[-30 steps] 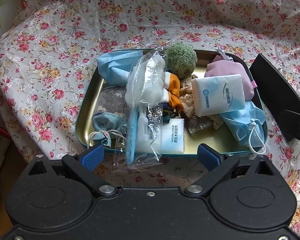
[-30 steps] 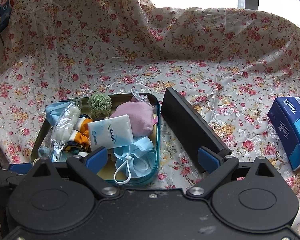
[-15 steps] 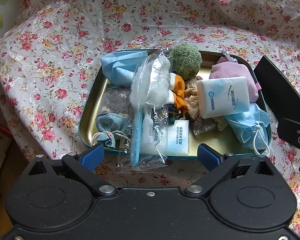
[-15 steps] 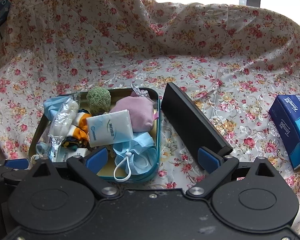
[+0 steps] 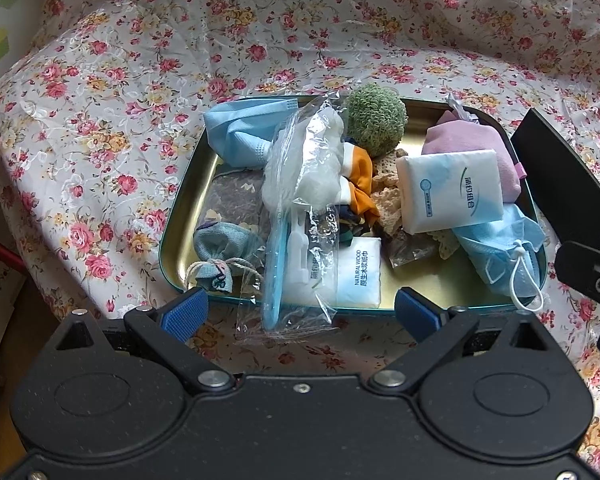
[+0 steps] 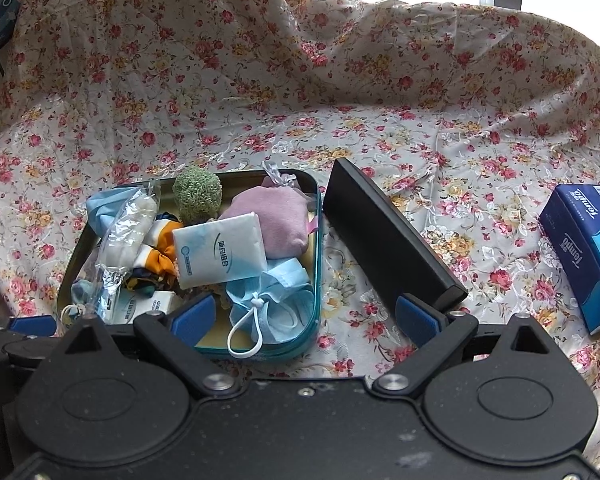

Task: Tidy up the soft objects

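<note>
**Soft items heaped in the tin, both tools spread and empty**

A teal-rimmed tin tray [image 5: 172,220] is seen at the centre of the left wrist view, resting on a floral cloth [image 5: 120,80] that covers the surface. The soft things are piled inside it: a blue face mask [image 5: 240,132] at the upper left, a green knitted ball [image 5: 374,120] at the top, a pink pouch [image 5: 472,144] at the upper right, a white tissue pack [image 5: 452,192] lying across it, a second blue mask with a white ear loop [image 5: 500,248] at the lower right, and a small blue drawstring sachet [image 5: 220,244] at the lower left. A clear plastic bag [image 5: 300,184] of white wadding runs down the middle and overhangs the near rim onto the cloth.

The left tool [image 5: 300,312] is held just short of the near rim, its blue pads spread wide with nothing between them. The right tool [image 6: 304,316] is likewise spread and empty, over the tray's lower right corner in the right wrist view. A black flat box [image 6: 384,240] leans just beside the tray's right wall, and a blue Tempo tissue box [image 6: 584,252] lies well apart at the right edge.

Whether the pile is awaiting sorting or has already been gathered cannot be settled from these views. If an item is to be taken, the overhanging bag would probably crumple and slide, so a pinch on its filled body rather than its loose film would be safer. The mask's ear loop could snag on neighbours, so a slow lift is advised.
</note>
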`<state>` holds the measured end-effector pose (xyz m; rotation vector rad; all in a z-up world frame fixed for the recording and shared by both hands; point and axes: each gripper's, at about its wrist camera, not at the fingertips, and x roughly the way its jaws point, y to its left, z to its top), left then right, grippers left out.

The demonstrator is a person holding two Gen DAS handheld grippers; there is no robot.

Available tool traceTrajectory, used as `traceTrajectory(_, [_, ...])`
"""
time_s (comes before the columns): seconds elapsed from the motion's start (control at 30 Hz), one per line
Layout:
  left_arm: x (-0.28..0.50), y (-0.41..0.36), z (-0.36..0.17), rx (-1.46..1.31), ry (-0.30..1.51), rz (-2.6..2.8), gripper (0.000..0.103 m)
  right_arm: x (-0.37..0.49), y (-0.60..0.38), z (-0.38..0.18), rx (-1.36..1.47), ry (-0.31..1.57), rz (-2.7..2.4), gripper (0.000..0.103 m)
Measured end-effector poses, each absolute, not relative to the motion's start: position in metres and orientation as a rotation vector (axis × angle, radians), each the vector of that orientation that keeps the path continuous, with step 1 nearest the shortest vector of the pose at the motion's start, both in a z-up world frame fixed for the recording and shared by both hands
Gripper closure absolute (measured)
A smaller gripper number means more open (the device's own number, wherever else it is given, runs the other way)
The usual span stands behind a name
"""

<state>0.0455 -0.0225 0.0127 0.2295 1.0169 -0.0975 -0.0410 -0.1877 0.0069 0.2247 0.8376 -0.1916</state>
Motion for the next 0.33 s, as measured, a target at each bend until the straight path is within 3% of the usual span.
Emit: traceTrajectory(0.33, [0.0456, -0.0225, 0.0132, 0.232, 1.014, -0.094, 0.006, -0.0394, -0.1881, 0.0055, 0.234, 0.841, -0.194, 0.006])
